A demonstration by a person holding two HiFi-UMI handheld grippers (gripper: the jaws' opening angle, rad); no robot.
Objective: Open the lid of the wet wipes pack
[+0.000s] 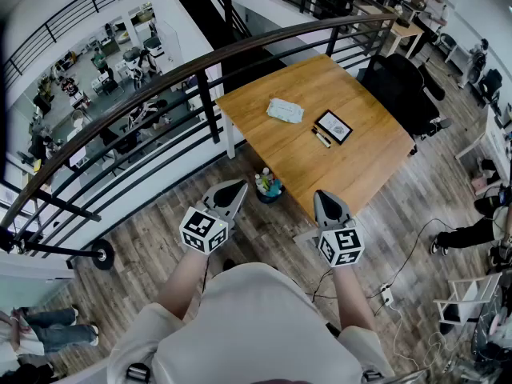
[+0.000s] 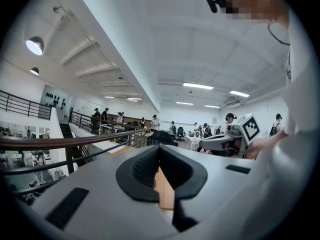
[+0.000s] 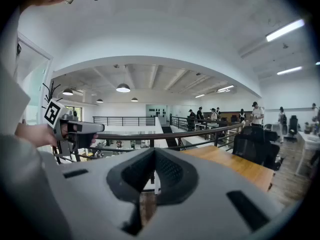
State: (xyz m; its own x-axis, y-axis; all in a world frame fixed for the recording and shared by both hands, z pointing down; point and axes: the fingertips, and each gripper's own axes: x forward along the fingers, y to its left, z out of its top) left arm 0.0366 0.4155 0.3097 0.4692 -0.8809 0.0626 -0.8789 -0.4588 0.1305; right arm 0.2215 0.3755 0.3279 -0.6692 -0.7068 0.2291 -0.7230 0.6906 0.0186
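In the head view, the wet wipes pack [image 1: 285,110] lay flat on the wooden table [image 1: 360,166], towards its far side, with a black-framed card [image 1: 334,126] and a marker [image 1: 321,138] just beside it. Its lid was too small to make out. The person stood back from the table's near corner. The left gripper [image 1: 234,187] and right gripper [image 1: 323,196] were held close to the body, well apart from the pack and over the floor. So the task looked to be at its start, with the approach not yet made.

In the left gripper view, the fingers [image 2: 142,166] were together at the tips with nothing between them. They pointed level, past a railing [image 2: 70,142] into the hall.

In the right gripper view, the fingers [image 3: 170,171] likewise met at the tips and were empty. They aimed slightly down, with the table edge and a black chair [image 3: 255,149] off to the right. The pack showed in neither gripper view.

The next move likely called for stepping up to the table, lowering both grippers over the pack and parting one pair of fingers to catch the lid's edge while the other steadied the pack.
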